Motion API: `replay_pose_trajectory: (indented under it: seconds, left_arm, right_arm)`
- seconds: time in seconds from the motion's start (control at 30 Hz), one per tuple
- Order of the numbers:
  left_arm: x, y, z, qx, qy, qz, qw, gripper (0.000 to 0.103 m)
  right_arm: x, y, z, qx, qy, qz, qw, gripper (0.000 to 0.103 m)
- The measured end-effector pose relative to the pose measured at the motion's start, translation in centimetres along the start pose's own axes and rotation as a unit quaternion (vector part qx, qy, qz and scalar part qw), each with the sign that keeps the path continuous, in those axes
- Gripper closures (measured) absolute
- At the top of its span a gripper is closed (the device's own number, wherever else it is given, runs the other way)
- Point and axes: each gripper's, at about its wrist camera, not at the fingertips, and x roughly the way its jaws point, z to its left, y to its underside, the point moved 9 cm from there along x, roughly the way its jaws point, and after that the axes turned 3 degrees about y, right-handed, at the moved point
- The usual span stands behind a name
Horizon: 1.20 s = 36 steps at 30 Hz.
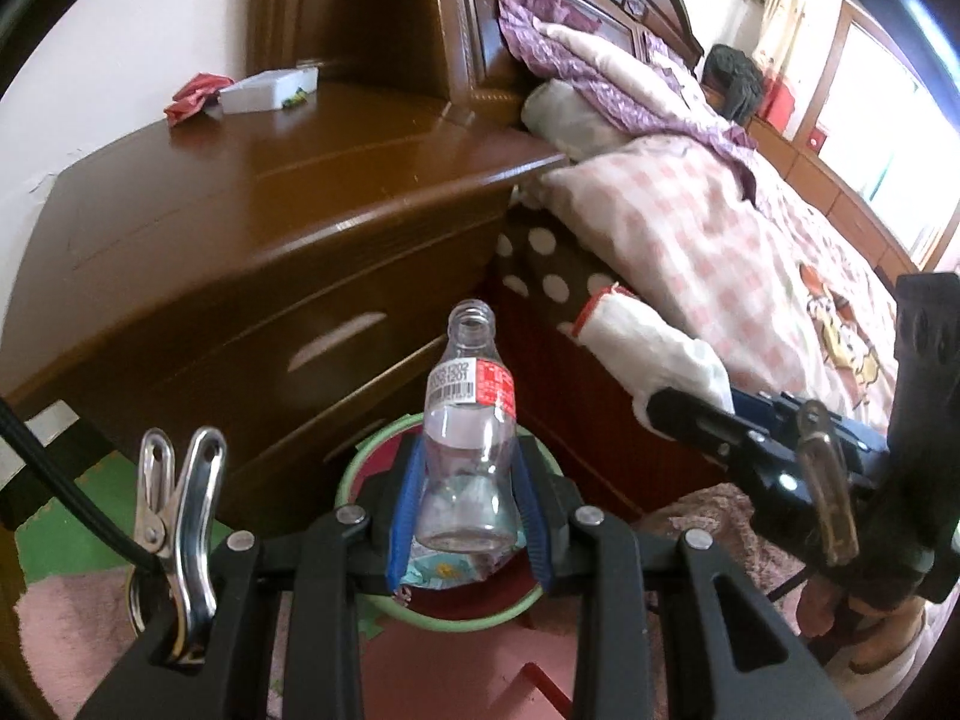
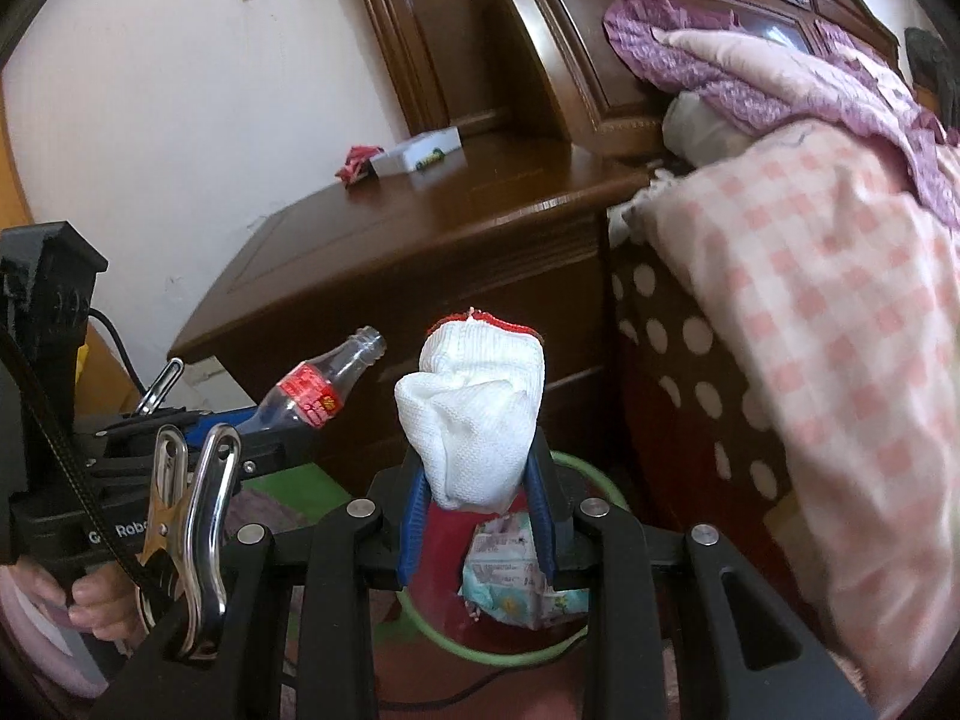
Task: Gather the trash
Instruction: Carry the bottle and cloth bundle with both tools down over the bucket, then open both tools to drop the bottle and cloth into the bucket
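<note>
My left gripper is shut on an empty clear plastic bottle with a red and white label, neck pointing away from me. It hangs just above a red bin with a green rim that holds a printed paper pack. My right gripper is shut on a bunched white knitted glove with a red cuff, above the same bin and pack. The left wrist view shows the glove at the right; the right wrist view shows the bottle at the left.
A brown wooden nightstand stands behind the bin, with a white box and a crumpled red wrapper on top. A bed with a pink checked quilt lies to the right. A pink rug and green floor mat surround the bin.
</note>
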Motion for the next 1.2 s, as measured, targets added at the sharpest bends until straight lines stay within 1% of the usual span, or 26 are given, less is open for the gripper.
replay_pose_trajectory:
  seconds: [0.07, 0.2, 0.37, 0.57, 0.7, 0.97, 1.2]
  left_arm:
    - [1.0, 0.4, 0.0, 0.004, -0.001, 0.005, 1.0, 0.071]
    - [3.7, 1.8, 0.1, 0.004, 0.0, 0.03, 0.9995, 0.071]
    - [6.0, 3.0, 0.3, 0.006, 0.002, 0.05, 0.9987, 0.071]
    - [8.7, 4.8, 0.9, 0.003, 0.004, 0.076, 0.9971, 0.071]
    - [10.5, 6.0, 1.5, -0.005, 0.009, 0.102, 0.9947, 0.071]
    - [13.2, 7.2, 2.4, -0.014, 0.007, 0.131, 0.9913, 0.071]
    - [15.1, 8.1, 3.0, -0.022, 0.009, 0.152, 0.9881, 0.071]
  right_arm:
    - [0.6, 0.8, -0.1, 0.003, 0.005, 0.006, 1.0, 0.073]
    - [2.3, 2.5, -0.2, 0.013, 0.004, 0.027, 1.0, 0.073]
    - [4.3, 4.3, -0.3, 0.008, 0.015, 0.048, 0.999, 0.073]
    - [6.1, 5.8, -1.3, 0.024, 0.022, 0.073, 0.997, 0.073]
    - [7.1, 6.6, -1.8, 0.031, 0.023, 0.091, 0.995, 0.073]
    - [9.3, 8.1, -2.3, 0.045, 0.022, 0.13, 0.99, 0.073]
    - [10.9, 9.6, -3.5, 0.084, 0.023, 0.162, 0.983, 0.073]
